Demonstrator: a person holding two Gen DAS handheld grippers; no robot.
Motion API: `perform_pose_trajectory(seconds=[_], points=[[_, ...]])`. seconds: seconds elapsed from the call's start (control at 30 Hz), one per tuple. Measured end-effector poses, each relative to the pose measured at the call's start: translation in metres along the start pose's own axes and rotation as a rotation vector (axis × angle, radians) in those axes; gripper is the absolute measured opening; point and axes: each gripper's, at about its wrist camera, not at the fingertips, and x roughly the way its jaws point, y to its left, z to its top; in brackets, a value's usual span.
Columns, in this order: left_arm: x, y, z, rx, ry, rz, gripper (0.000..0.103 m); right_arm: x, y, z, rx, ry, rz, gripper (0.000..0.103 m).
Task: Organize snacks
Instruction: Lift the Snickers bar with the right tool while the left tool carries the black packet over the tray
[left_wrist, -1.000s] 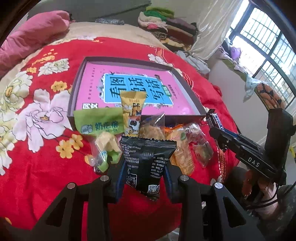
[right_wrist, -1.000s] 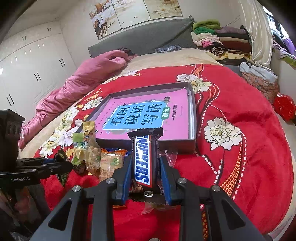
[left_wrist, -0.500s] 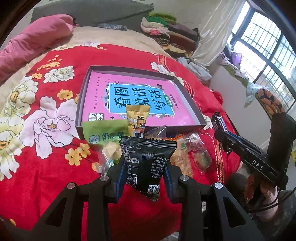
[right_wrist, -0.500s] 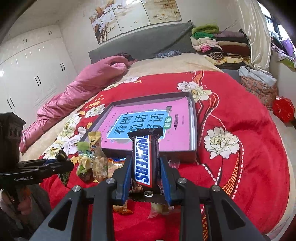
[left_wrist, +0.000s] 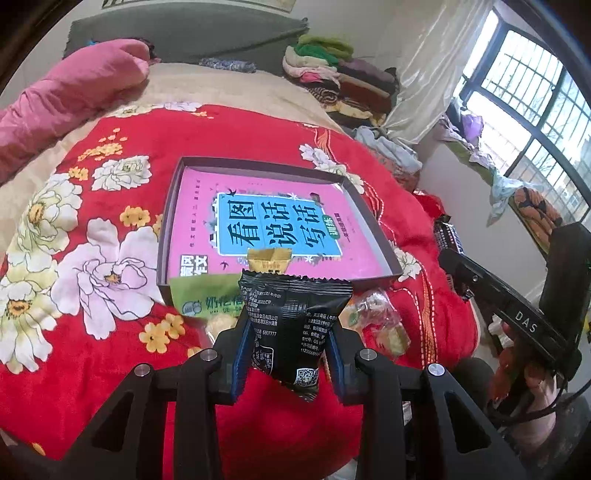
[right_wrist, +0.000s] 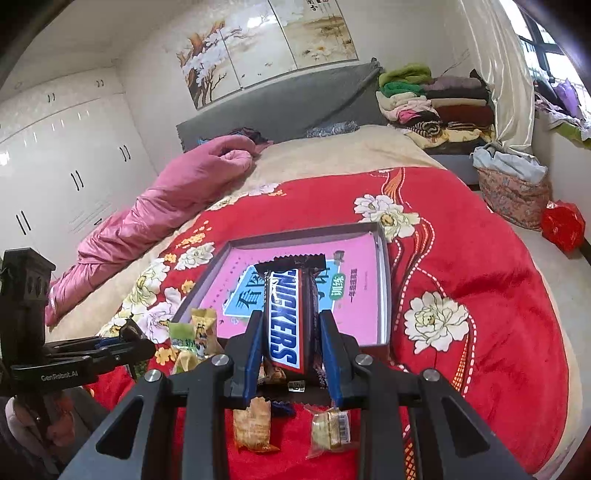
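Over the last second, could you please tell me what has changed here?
Both tongs have lifted their snacks higher above the red blanket. The left tongs still grip the black packet, the right tongs the Snickers bar. The loose snacks and the box stayed put.

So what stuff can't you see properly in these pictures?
- Left wrist view: the green snack packet is partly hidden behind the black foil snack packet in the left claw.
- Right wrist view: the pink book title is blocked by the brown Snickers bar in the right claw.
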Motion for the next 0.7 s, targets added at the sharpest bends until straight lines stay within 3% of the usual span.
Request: perform_pose_trajectory(seconds=[0.7], points=[[-0.001,0.005,0.052,-0.028,-0.060,0.021,0.036,0.008,-0.029,0.022,0.073,-0.045,-0.032,0.030]])
